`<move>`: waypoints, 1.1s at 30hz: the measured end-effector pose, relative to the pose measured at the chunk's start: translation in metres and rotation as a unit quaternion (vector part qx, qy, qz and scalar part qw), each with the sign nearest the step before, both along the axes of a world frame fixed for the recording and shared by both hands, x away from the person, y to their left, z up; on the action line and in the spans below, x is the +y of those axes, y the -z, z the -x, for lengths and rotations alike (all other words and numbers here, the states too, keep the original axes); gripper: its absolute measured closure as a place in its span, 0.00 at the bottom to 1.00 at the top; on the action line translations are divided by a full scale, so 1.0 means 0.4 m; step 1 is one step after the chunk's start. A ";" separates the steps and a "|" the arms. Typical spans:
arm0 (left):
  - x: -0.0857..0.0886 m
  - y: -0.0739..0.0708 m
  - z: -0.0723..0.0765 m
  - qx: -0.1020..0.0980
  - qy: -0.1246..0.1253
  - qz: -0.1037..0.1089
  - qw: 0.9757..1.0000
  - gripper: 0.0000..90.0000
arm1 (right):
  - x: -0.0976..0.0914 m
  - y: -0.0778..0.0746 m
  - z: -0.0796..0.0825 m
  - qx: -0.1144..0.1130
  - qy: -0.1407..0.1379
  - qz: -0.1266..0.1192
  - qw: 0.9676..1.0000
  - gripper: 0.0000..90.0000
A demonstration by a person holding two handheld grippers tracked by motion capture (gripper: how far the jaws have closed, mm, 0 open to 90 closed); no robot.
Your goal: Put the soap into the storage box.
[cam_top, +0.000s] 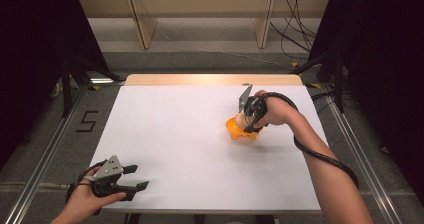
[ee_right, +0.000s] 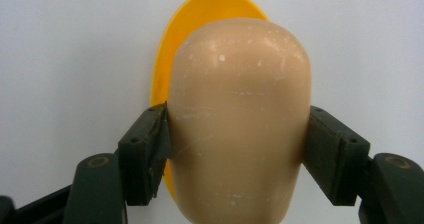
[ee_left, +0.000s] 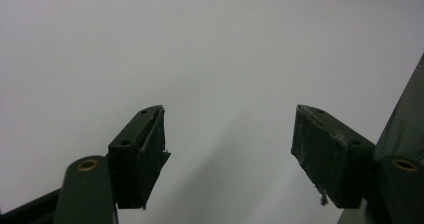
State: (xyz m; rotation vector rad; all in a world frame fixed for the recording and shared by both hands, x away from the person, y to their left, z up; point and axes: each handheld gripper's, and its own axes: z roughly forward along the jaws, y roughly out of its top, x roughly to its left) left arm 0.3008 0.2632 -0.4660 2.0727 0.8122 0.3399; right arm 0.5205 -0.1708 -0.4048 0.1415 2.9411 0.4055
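White-topped table [cam_top: 165,134] on grey floor [cam_top: 200,59]; wooden shelving [cam_top: 200,14] behind, black curtains [cam_top: 30,44] both sides, cables [cam_top: 295,34] trailing.

Beige object [ee_right: 239,124]: a smooth, rounded, egg-like piece in pale tan colour, with small white scratches and specks on its surface.
Beige object, state: it is pressed on its two sides by the black jaws of the right gripper [ee_right: 239,149]; in the high view it [cam_top: 241,118] shows just above the yellow piece.
Yellow dish [ee_right: 200,21]: a bright yellow, round-edged plastic piece; it lies behind the beige object in the right gripper view, and its rim shows above and at the left.
Yellow dish, place [cam_top: 242,130]: on the white table [cam_top: 190,144], in the right half, rather toward the far side.
Contact between the two: I cannot tell.
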 end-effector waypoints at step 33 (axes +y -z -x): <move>0.001 -0.002 0.000 0.001 0.003 -0.010 1.000 0.32 | 0.003 -0.021 0.004 0.002 0.024 -0.013 1.000 0.46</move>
